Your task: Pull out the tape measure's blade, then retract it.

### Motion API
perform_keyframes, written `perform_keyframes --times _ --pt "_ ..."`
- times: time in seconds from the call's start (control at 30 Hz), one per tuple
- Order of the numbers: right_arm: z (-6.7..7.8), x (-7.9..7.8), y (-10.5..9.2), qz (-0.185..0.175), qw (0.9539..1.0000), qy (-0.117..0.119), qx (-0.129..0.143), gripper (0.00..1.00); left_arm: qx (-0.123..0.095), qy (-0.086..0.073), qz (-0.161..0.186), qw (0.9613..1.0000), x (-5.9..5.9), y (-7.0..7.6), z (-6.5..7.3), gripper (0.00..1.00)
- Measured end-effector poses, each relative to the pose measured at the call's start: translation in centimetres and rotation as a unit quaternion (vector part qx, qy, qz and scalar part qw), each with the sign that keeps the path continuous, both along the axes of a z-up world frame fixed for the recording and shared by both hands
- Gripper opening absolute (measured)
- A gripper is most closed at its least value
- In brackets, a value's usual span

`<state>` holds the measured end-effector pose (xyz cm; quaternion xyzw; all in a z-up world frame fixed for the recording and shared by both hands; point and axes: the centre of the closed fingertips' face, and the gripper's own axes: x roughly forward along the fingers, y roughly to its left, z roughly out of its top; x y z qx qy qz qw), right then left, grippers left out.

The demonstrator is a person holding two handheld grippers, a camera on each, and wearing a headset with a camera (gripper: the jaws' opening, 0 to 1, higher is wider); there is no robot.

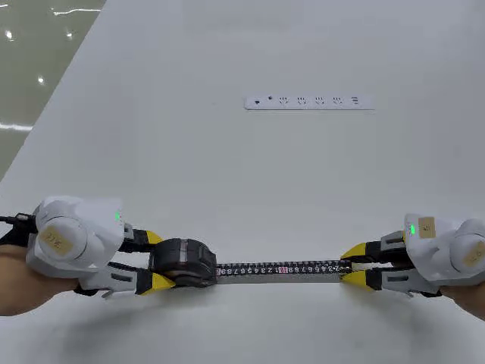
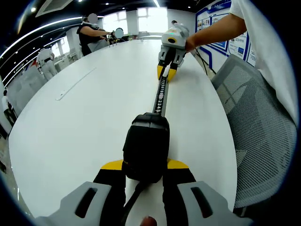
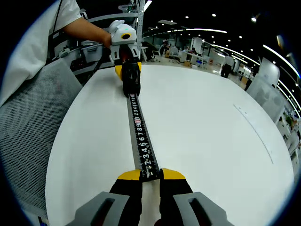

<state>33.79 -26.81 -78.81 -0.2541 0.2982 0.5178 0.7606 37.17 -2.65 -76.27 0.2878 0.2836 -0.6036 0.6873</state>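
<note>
At about 8 o'clock in the head view, the left gripper [image 1: 157, 260] points toward 3 o'clock, its yellow-tipped jaws pinching the black tape measure [image 1: 184, 262] by its sides. The tape measure rests low on the white surface [image 1: 227, 174]. A tan label on this gripper's white body carries a scrawl too small to read, and a green light glows beside it. No brand can be made out on the tape measure, and the jaws cover its rear.

From the case the blade [image 1: 284, 269] runs out straight toward 3 o'clock, just above the surface. Its black numerals read 1 to 9 in repeating runs, and a red-printed mark sits near mid-length. The smaller graduations blur together.

At about 4 o'clock the right gripper [image 1: 353, 265] faces 9 o'clock, jaws pressed together on the blade's far end. The end hook is hidden between them; in the right gripper view the last digits that show before the tips are 2, 3, 4. This gripper also has a small label, unreadable, and a lit green light.

A white power strip [image 1: 309, 101] lies at 1 o'clock, well apart from both grippers, its markings too small to read.
</note>
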Motion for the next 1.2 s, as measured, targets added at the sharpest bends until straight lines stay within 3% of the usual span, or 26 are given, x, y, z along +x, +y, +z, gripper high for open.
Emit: perform_keyframes --times 0.6,1.2 --pt "0.4 -1.0 -3.9 -0.012 0.9995 0.009 -0.027 0.1 0.002 0.001 0.0 1.0 -0.1 -0.1 0.0 0.24" --pt "0.1 -0.9 -5.5 -0.022 0.9988 0.017 -0.04 0.1 0.004 -0.002 0.001 1.0 -0.1 -0.1 0.0 0.25"
